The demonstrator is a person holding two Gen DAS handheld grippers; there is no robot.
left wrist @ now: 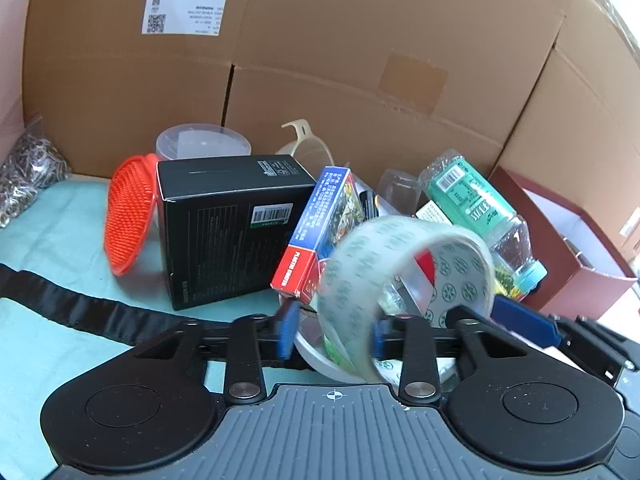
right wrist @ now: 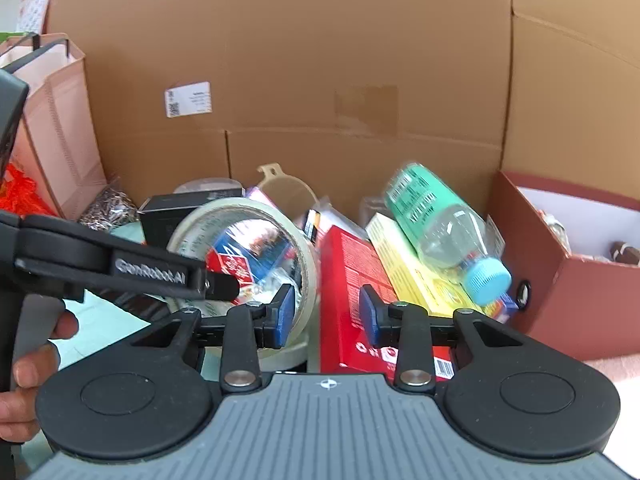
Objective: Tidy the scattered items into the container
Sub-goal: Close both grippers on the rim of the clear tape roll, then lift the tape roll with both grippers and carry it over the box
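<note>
A clear tape roll [left wrist: 404, 280] stands on edge between the pads of my left gripper [left wrist: 334, 334], over a white bowl [left wrist: 320, 356]; it is blurred. The roll also shows in the right wrist view [right wrist: 248, 256], with the left gripper's finger [right wrist: 152, 268] reaching into it. My right gripper [right wrist: 326, 318] is open and empty above a red box [right wrist: 352, 280]. A green-labelled bottle [right wrist: 440, 236] with a blue cap lies blurred on a yellow box [right wrist: 404, 268]. A maroon box [right wrist: 568, 280] stands open at the right.
A black box [left wrist: 228, 232], an orange brush [left wrist: 128, 216], a blue-red card box [left wrist: 320, 228], a clear tub [left wrist: 200, 144] and a beige scoop [left wrist: 304, 140] sit before a cardboard wall [left wrist: 360, 80]. A black strap [left wrist: 80, 308] crosses the teal cloth.
</note>
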